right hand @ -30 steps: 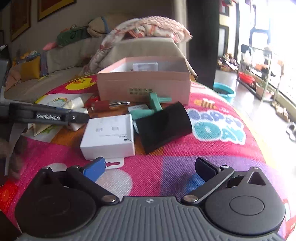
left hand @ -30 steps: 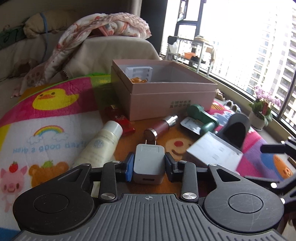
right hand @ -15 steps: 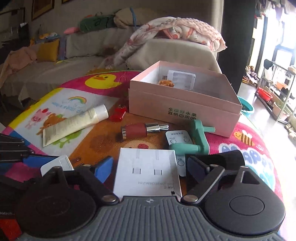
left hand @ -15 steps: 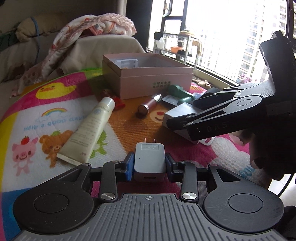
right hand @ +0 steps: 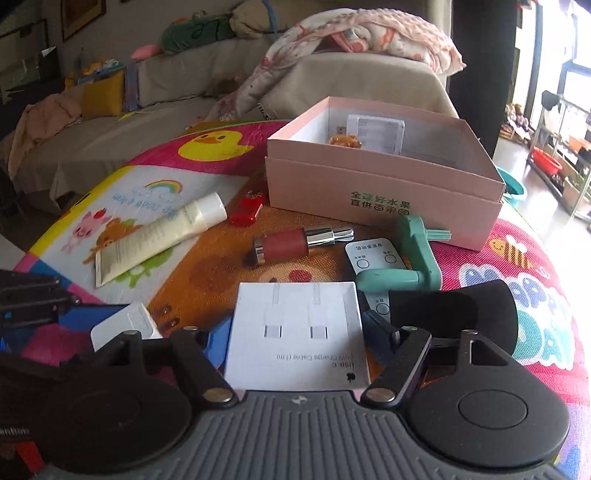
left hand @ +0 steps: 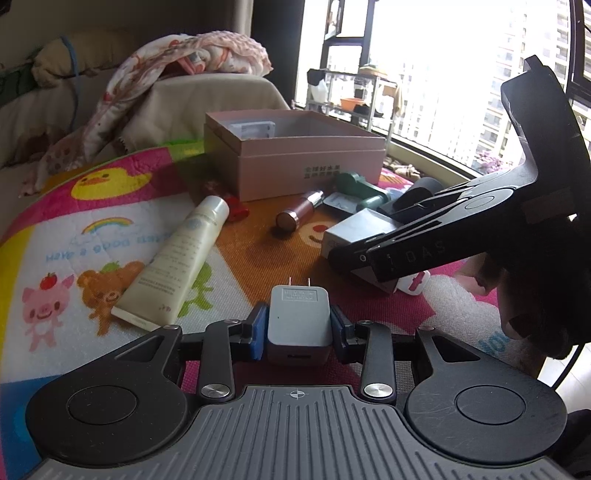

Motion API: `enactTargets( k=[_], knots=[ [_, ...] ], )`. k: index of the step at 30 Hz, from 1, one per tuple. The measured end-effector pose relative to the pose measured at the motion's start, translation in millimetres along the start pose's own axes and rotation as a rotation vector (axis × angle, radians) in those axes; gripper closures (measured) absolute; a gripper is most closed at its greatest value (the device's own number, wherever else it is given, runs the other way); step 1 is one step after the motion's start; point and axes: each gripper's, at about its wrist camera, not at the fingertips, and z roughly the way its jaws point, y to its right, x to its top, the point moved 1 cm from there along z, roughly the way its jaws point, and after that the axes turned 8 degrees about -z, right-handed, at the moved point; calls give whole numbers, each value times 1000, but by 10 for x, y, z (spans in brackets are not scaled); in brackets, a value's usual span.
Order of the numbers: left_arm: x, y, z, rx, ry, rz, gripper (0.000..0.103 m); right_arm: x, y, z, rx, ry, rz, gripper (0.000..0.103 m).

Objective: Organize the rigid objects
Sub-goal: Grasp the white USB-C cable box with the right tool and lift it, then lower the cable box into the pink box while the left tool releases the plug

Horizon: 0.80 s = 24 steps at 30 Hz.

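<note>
Left gripper: we see our left gripper [left hand: 298, 326] clamped on the grey two-prong plug-in charger block [left hand: 298, 320], prongs pointing forward, raised over the near part of the colourful cartoon play mat [left hand: 66, 258].
Right gripper: our right gripper [right hand: 297, 332] has its jaws spread around the flat white cardboard cable box [right hand: 297, 332], one finger on each side; we cannot tell whether the pads touch its edges; from the left wrist view its black body [left hand: 443, 236] covers the near end of that box [left hand: 354, 230].
Pink box: the open pink cardboard box [right hand: 380, 195] with green print sits toward the far edge of the mat; a white packet [right hand: 375, 133] and a small brown item [right hand: 345, 141] lie inside against its far wall.
Loose things: a cream squeeze tube [right hand: 162, 234] lies toward the mat's left side; a small red object [right hand: 245, 210] sits just beside the tube's cap; a dark red bottle with a silver neck [right hand: 295, 242] lies on its side in front of the pink box.
In the way: between the white cable box and the pink box lie a white remote control [right hand: 373, 254] and a mint green plastic crank-shaped tool [right hand: 410, 258] resting on the remote; a black foam roll [right hand: 461, 317] sits just beside the right finger.
Around: a beige sofa [right hand: 207, 74] with a floral blanket [right hand: 351, 33] stands beyond the mat's far edge.
</note>
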Motion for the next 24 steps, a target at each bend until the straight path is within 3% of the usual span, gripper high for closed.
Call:
enactTargets(
  k=[7,10,14,18,20,24],
  knots=[
    [-50,79,-108,-8,31,63,66,-133,-107,-432,30,7,-81,34],
    [43,115,-199,-64,70,76,66,-207,-66,-691,25,23,-99,34],
    [523,140,-260,-130,138,69,66,-139,53,-987,-39,87,-107,34],
    [1141,175,-176,-174,219,80,67,152,285,-1135,-117,198,-80,34],
    [1441,192,-96,-187,255,85,94,371,444,-1095,-137,228,-43,34],
    [2151,180,90,-236,336,12,92,889,750,-875,-192,273,8,34]
  ],
)
